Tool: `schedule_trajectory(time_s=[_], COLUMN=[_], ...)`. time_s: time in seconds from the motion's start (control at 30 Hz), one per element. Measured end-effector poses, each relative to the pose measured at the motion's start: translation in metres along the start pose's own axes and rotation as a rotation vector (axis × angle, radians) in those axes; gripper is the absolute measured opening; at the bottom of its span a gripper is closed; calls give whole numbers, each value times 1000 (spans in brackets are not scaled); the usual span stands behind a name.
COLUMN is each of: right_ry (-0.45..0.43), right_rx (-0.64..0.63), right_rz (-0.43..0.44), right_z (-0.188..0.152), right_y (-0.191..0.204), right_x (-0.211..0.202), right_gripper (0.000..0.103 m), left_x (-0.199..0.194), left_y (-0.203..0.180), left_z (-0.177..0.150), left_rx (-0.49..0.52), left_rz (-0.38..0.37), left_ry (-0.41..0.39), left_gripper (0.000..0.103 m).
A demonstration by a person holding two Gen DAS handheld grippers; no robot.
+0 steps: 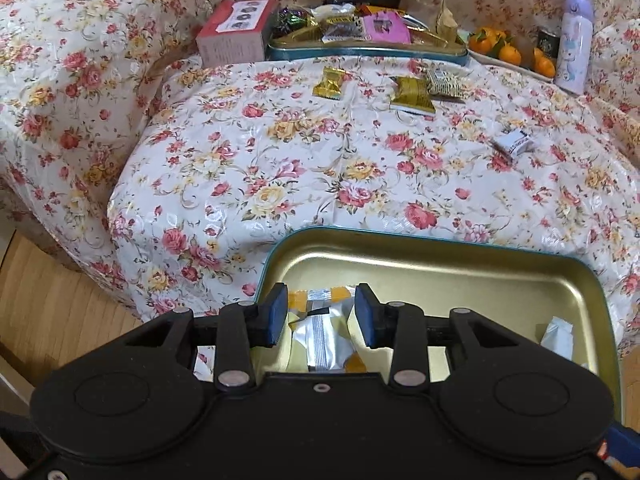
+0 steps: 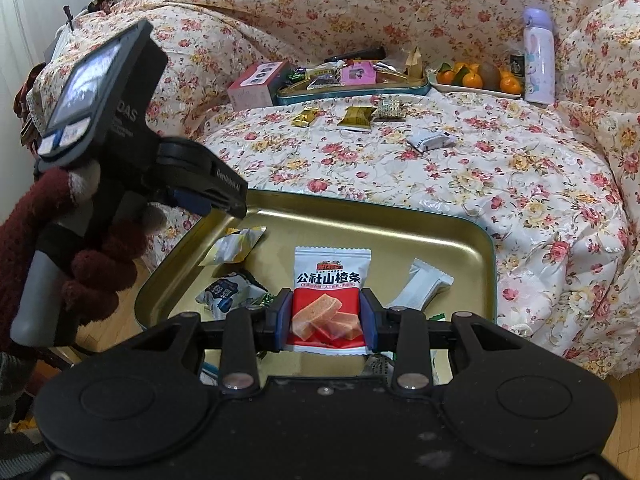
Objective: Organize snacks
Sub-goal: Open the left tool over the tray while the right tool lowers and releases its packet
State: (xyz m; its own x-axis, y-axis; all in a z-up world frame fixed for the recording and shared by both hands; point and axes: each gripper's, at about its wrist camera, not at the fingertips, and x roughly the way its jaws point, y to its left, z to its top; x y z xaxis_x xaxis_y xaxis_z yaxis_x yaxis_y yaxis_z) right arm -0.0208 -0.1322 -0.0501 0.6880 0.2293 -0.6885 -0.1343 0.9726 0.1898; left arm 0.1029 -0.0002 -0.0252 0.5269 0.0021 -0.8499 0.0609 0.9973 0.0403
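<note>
Two grippers work over the gold-lined metal tin lid [image 2: 400, 224] at six o'clock: your right gripper [image 2: 326, 314] clamps a red-and-white hawthorn snack packet [image 2: 330, 280]; your left gripper [image 1: 321, 314] stands part-open around a silver-and-yellow wrapped snack [image 1: 320, 336], pads apart from it.

We read 公社山楂条 in black on the red-and-white snack packet [image 2: 328, 300]. On the left tongs [image 2: 224, 204] seen from the right wrist, "GenRobot.AI" runs along the black body, with letters "DAS" higher up. Print on the other wrappers is too small to read.
</note>
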Motion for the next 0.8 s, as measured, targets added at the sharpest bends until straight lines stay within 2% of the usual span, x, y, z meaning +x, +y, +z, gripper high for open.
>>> schedule_trajectory(time_s=[0.37, 0.8], right_ry=[46, 57], right_rx=[-37, -51], right_rz=[1, -26], right_z=[0, -1], right_y=[4, 3], right_x=[10, 15], right_gripper=[38, 38], left_x=[-40, -53], left_y=[-1, -4], left_z=[-36, -64], left_rx=[-29, -41], left_rz=[33, 75], left_ry=[-40, -47], left_gripper=[46, 46])
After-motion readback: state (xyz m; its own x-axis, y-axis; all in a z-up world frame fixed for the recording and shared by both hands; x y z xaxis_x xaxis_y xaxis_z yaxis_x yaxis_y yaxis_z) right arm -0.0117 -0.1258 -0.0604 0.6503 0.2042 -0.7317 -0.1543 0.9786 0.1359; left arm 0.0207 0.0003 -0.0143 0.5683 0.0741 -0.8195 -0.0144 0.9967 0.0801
